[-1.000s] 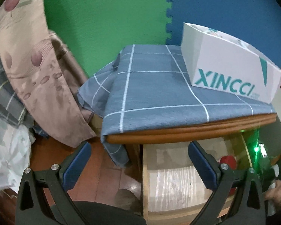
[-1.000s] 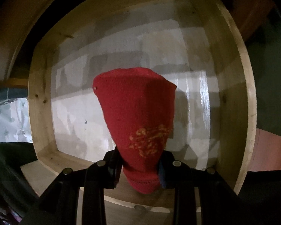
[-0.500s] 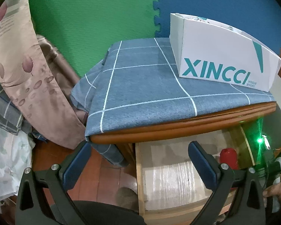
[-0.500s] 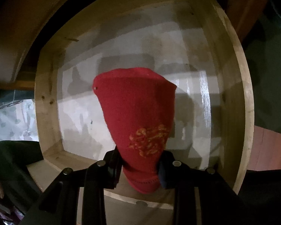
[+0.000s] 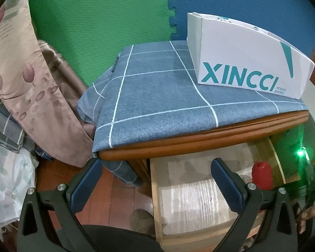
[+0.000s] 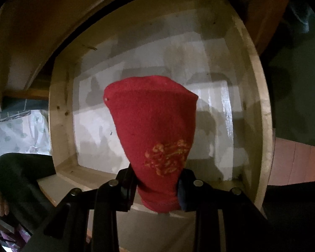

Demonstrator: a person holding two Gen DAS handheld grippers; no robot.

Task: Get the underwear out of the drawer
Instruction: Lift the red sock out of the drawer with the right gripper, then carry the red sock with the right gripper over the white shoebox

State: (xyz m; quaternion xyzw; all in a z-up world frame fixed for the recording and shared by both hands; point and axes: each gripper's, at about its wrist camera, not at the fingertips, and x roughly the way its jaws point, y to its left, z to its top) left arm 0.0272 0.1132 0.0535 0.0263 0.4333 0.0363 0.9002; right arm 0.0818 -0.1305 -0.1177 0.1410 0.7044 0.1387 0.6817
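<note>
Hanging from the right gripper point(image 6: 157, 189), the red underwear point(image 6: 155, 134) is a folded red knit piece with a yellow-orange pattern near the pinched end; the jaws are clamped on its lower end, one finger on each side, cloth squeezed between them. Its free end points toward the open drawer point(image 6: 260, 113), above the drawer floor and not touching it as far as the right wrist view shows. Drawer is bare pale wood, with a whitish glossy liner on the bottom and shadows across it; nothing else visible inside. From the left wrist view the same red piece point(image 5: 262, 175) shows at the drawer's right side, partly hidden by the left tool's right finger, with a green light point(image 5: 300, 152) glowing just above and to the right of it. Left gripper point(image 5: 155, 180) is spread wide, blue pads point(image 5: 85, 187) well apart, nothing between them; it hovers over the drawer's front left corner and the reddish wood floor point(image 5: 119, 195). Above the drawer sits the cabinet top point(image 5: 199, 140) with a rounded brown edge, covered by a blue-grey checked cloth point(image 5: 157, 96) that droops over the left corner. White XINCCI box point(image 5: 247, 63) stands on the cloth, back right. Green and blue foam mats point(image 5: 107, 21) line the wall behind. Beige patterned fabric point(image 5: 31, 84) hangs at left. Bare fingers of a hand point(image 5: 310, 214) show at the right edge.
</note>
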